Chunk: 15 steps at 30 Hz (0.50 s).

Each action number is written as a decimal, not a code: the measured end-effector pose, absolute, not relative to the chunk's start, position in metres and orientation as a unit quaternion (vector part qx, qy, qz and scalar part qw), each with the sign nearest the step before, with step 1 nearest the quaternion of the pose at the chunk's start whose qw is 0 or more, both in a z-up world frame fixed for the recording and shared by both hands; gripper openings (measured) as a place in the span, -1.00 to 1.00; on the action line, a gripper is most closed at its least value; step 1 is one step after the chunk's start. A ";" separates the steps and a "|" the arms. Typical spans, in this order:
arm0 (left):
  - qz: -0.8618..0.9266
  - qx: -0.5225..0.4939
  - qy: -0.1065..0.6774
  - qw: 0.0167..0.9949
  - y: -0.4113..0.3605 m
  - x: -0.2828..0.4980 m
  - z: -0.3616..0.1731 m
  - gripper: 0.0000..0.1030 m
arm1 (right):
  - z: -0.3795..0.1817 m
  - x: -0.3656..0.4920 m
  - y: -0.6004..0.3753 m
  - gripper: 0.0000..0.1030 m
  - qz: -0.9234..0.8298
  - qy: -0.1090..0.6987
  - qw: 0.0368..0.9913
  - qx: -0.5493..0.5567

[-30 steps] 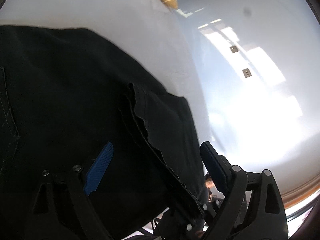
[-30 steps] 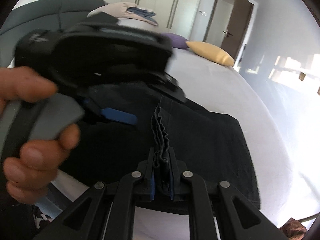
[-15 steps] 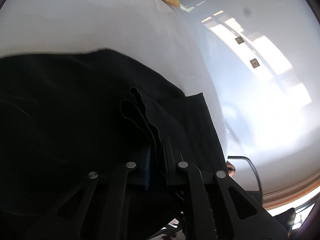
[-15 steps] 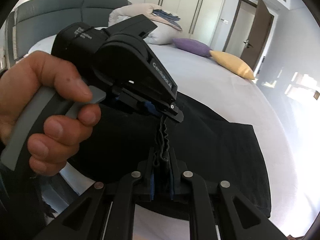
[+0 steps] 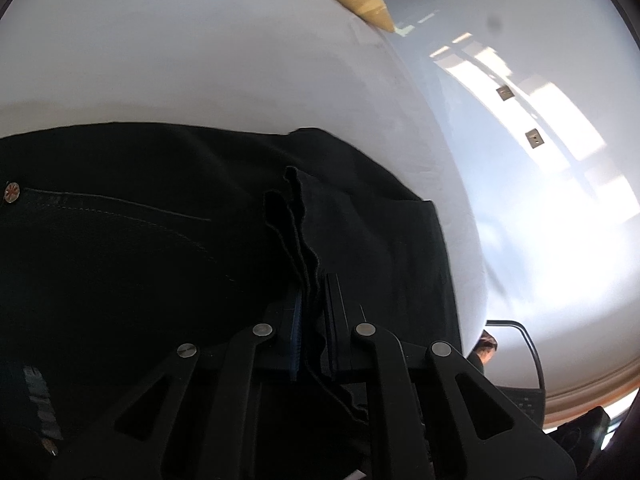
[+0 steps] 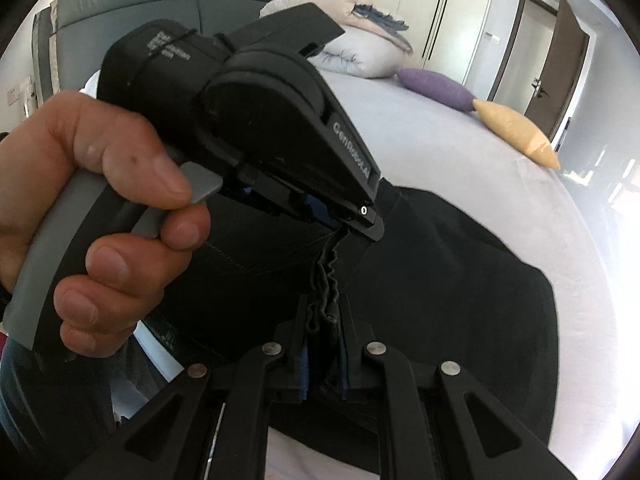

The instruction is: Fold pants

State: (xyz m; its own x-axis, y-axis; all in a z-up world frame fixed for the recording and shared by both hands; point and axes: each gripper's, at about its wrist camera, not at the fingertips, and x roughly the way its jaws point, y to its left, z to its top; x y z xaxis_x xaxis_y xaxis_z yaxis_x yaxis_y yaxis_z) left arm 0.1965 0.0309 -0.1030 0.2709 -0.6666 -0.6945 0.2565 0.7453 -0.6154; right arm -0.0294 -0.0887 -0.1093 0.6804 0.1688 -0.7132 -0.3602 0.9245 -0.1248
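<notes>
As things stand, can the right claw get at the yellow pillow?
Probably not. The right claw is shut on the pants hem, as is the left claw. The yellow pillow lies far across the bed; it would have to let go first.

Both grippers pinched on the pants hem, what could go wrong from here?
1. The left gripper and right gripper grip the same wavy stacked hem close together; a layer may slip out.
2. The black pants lie near the bed edge, so a pull that way could drag them off.
</notes>
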 end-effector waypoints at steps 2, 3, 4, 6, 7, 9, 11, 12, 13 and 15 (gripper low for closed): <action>-0.293 -0.192 0.529 0.773 0.030 0.198 -0.109 -0.82 | -0.118 -0.021 -0.091 -0.74 0.147 0.385 0.903 -0.125; -0.290 -0.189 0.532 0.773 0.030 0.199 -0.113 -0.81 | -0.124 -0.018 -0.092 -0.72 0.150 0.393 0.899 -0.120; -0.288 -0.185 0.532 0.775 0.031 0.199 -0.115 -0.80 | -0.128 -0.016 -0.093 -0.67 0.154 0.398 0.897 -0.114; -0.287 -0.179 0.531 0.777 0.030 0.193 -0.117 -0.79 | -0.133 -0.015 -0.101 -0.42 0.164 0.405 0.894 -0.098; -0.283 -0.177 0.532 0.778 0.031 0.190 -0.117 -0.79 | -0.133 -0.016 -0.106 -0.29 0.172 0.406 0.893 -0.088; -0.268 -0.159 0.527 0.790 0.033 0.184 -0.109 -0.79 | -0.129 -0.021 -0.119 0.28 0.192 0.411 0.889 -0.064; -0.234 -0.120 0.521 0.812 0.029 0.176 -0.099 -0.79 | -0.121 -0.029 -0.138 0.29 0.203 0.405 0.890 -0.040; -0.223 -0.104 0.517 0.820 0.028 0.173 -0.094 -0.79 | -0.117 -0.034 -0.149 0.29 0.211 0.405 0.889 -0.028; -0.215 -0.091 0.508 0.829 0.027 0.168 -0.088 -0.79 | -0.112 -0.035 -0.160 0.29 0.218 0.408 0.887 -0.007; -0.210 -0.064 0.486 0.846 0.018 0.160 -0.075 -0.79 | -0.100 -0.038 -0.197 0.14 0.234 0.409 0.880 0.054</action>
State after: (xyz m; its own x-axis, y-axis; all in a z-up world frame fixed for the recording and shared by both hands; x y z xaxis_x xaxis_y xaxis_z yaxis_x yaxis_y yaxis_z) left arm 0.1597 0.0183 -0.0754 0.4397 -0.4167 -0.7956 0.2924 0.9040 -0.3119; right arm -0.0383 -0.1973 -0.1000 0.5550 0.4570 -0.6951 -0.3684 0.8842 0.2871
